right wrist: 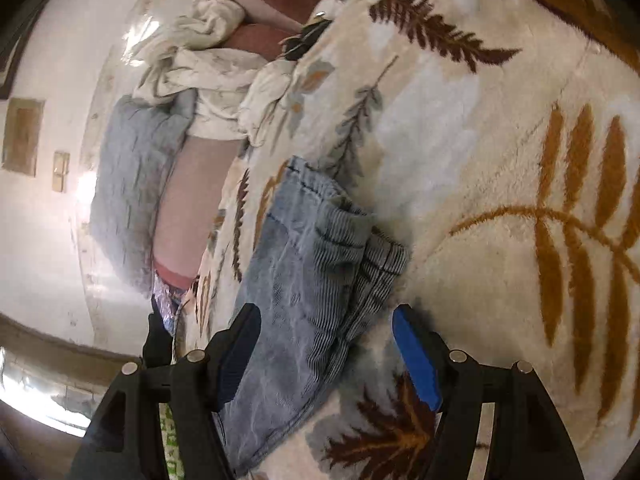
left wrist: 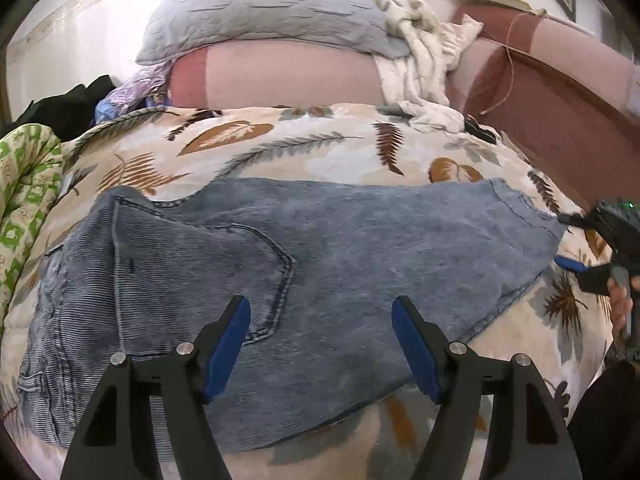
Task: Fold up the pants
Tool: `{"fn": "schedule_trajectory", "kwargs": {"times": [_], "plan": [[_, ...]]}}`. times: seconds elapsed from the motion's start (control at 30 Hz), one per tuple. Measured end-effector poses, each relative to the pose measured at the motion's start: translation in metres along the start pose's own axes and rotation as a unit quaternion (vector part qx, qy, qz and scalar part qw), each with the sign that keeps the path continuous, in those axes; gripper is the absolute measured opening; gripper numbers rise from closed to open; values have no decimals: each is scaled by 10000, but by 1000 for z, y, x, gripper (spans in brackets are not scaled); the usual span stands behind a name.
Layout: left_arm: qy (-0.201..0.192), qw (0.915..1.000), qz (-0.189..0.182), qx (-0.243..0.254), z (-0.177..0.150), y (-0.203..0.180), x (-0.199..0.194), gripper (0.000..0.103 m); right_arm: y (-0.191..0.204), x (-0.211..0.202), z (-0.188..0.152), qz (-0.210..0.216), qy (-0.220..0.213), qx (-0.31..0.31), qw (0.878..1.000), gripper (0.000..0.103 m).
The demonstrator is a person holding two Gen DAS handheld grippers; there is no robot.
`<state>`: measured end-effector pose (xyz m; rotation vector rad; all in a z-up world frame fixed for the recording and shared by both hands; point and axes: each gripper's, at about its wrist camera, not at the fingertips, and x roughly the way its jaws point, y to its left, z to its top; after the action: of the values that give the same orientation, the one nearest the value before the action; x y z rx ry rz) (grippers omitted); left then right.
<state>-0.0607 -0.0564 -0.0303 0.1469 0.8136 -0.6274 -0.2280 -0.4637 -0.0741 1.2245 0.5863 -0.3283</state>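
**Both my grippers stand wide over the folded jeans**

The jeans [left wrist: 248, 272] lie folded on the leaf-print blanket [left wrist: 280, 144], and I place everything else from them. In my left wrist view they stretch across the blanket as one flat blue band: the waist end with a back pocket [left wrist: 256, 276] to the left, the plainer leg cloth running to the right, where a hem corner ends.

My left gripper [left wrist: 320, 316] hangs over the near edge of the jeans. Its blue pads [left wrist: 226, 344] are spread wide, with nothing pressed between them; denim shows in the gap, below the fingertips.

My right gripper [right wrist: 326, 324] is at the other end of the jeans, rolled so that the bed looks tilted in its view. Its pads [right wrist: 416, 360] are also spread wide. The layered edge of the jeans [right wrist: 320, 264] lies ahead of the gap and toward its left finger, and I cannot tell whether that finger touches the cloth. From the left wrist view, that gripper [left wrist: 600, 252] and my hand [left wrist: 622, 300] on it sit just beyond the right end of the jeans.

Beyond the jeans, past the blanket, a grey pillow [left wrist: 260, 12] rests on a pink mattress [left wrist: 288, 76], with a crumpled white cloth [left wrist: 424, 60] beside it. Left of the jeans lies a green-patterned fabric [left wrist: 24, 184].
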Motion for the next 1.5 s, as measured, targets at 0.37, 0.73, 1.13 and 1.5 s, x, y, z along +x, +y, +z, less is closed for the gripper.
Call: {"fn": "schedule_trajectory", "kwargs": {"times": [0.37, 0.73, 1.13, 1.5], "plan": [[59, 9988, -246, 430, 21, -31, 3, 74, -3, 15, 9, 21, -265, 64, 9996, 72], [621, 9895, -445, 1225, 103, -90, 50, 74, -18, 15, 9, 144, -430, 207, 9988, 32], [1885, 9579, -1110, 1857, 171, -197, 158, 74, -28, 9, 6, 382, -381, 418, 9977, 26], [2671, 9465, -1257, 1308, 191, -251, 238, 74, -31, 12, 9, 555, -205, 671, 9960, 26]]}}
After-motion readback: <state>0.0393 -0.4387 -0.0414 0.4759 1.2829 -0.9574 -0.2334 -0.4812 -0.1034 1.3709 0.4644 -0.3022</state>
